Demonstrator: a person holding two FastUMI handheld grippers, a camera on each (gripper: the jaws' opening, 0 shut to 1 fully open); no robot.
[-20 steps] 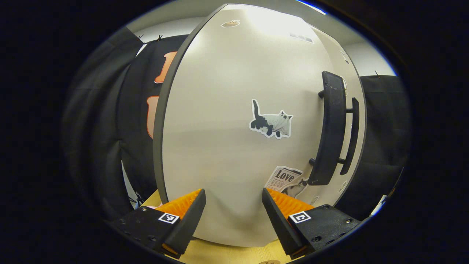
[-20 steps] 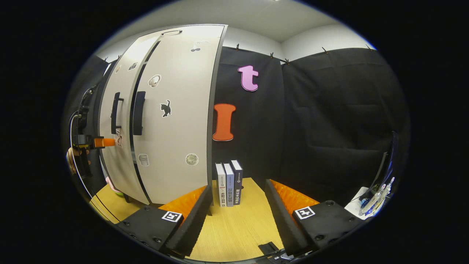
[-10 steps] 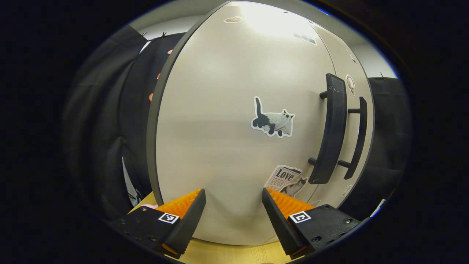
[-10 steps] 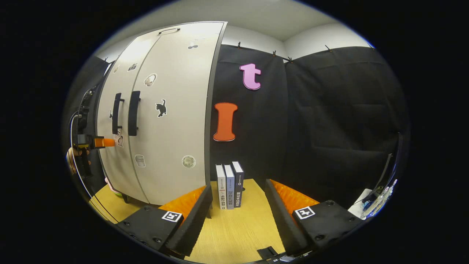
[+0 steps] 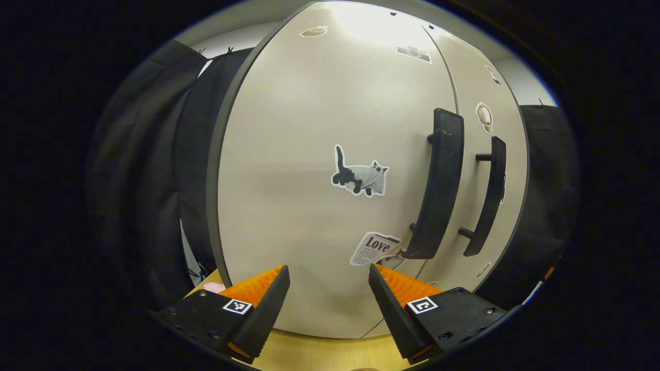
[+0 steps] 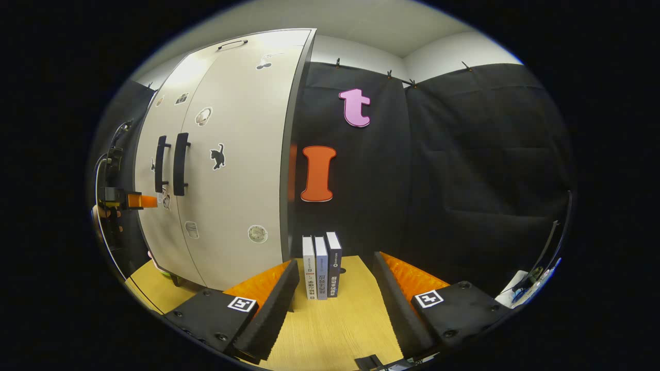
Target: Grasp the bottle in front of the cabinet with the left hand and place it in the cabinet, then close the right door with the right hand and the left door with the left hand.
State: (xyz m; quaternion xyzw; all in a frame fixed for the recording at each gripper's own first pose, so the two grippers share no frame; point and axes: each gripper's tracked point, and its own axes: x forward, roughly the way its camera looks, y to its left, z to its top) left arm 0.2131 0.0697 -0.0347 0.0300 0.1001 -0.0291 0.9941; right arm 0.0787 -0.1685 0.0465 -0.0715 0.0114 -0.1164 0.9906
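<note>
In the right gripper view I see three books (image 6: 320, 267) standing upright side by side at the lower centre of the frame, on a yellow wooden tabletop (image 6: 335, 330), with their spines toward me. They stand just beside the black cloth wall (image 6: 464, 165) that takes up the right half of the frame. Above the cloth, at the top, a pale wall and ceiling (image 6: 371, 26) show. At the far right edge, low down, I make out a white surface with some small items (image 6: 526, 288), too blurred to name. In the left gripper view, a small pink thing (image 5: 211, 287) sits at the lower left on the same wood.
</note>
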